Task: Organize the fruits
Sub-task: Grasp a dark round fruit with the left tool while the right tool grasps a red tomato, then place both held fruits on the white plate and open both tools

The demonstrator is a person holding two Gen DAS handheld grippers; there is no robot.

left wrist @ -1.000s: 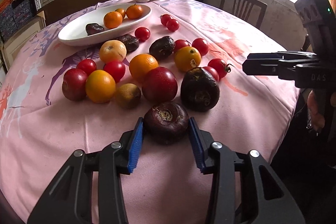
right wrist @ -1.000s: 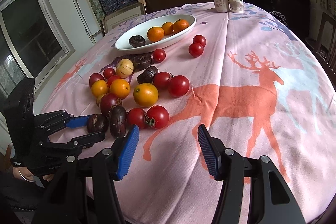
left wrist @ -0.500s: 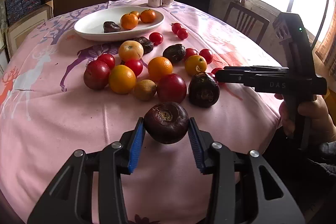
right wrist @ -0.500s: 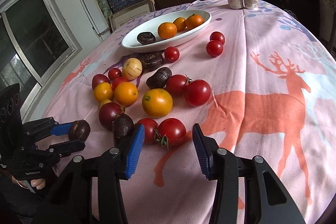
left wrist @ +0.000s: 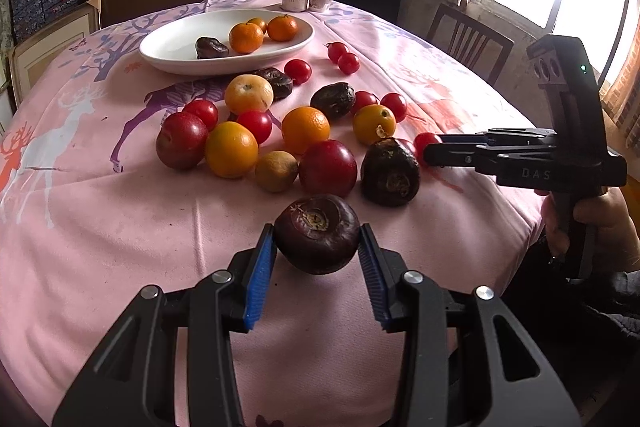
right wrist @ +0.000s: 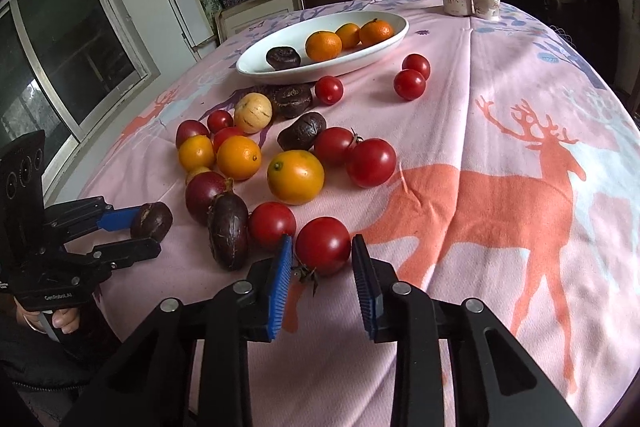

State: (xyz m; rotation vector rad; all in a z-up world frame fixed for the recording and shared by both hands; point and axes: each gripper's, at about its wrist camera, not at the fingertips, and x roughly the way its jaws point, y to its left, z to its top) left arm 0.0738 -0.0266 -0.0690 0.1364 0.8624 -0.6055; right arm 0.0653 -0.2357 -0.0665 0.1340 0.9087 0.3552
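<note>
Fruit lies scattered over a pink deer-print cloth on the table (right wrist: 520, 75), and a white oval plate (right wrist: 384, 43) at the far side holds three mandarins and one dark brown fruit.

Leftmost, the left gripper (left wrist: 316, 247) has its blue fingers (left wrist: 260, 275) clenched on a dark purple round fruit (left wrist: 318, 233), pressing on both its sides. In the right wrist view this fruit sits at the near-left table edge and seems lifted off the cloth. Beyond it, in the left wrist view, sits the main cluster: a dark red plum (left wrist: 181, 140), oranges, small red tomatoes, a brownish-yellow fruit (left wrist: 276, 171) and a pale yellow one (left wrist: 248, 94), then another red plum (left wrist: 328, 167) touching a dark oblong fruit (left wrist: 390, 171).

Further right, the right gripper (right wrist: 322, 251) has just been closing, and a red tomato (right wrist: 323, 243) with a green stem stands on the cloth between its fingers (right wrist: 278, 283). The left pad touches or nearly touches the tomato; a thin gap remains at the right pad. A second tomato (right wrist: 272, 225) sits just beside its left finger. Two more tomatoes (right wrist: 412, 75) lie apart near the plate, and two paper cups (right wrist: 472, 1) stand at the far edge.
</note>
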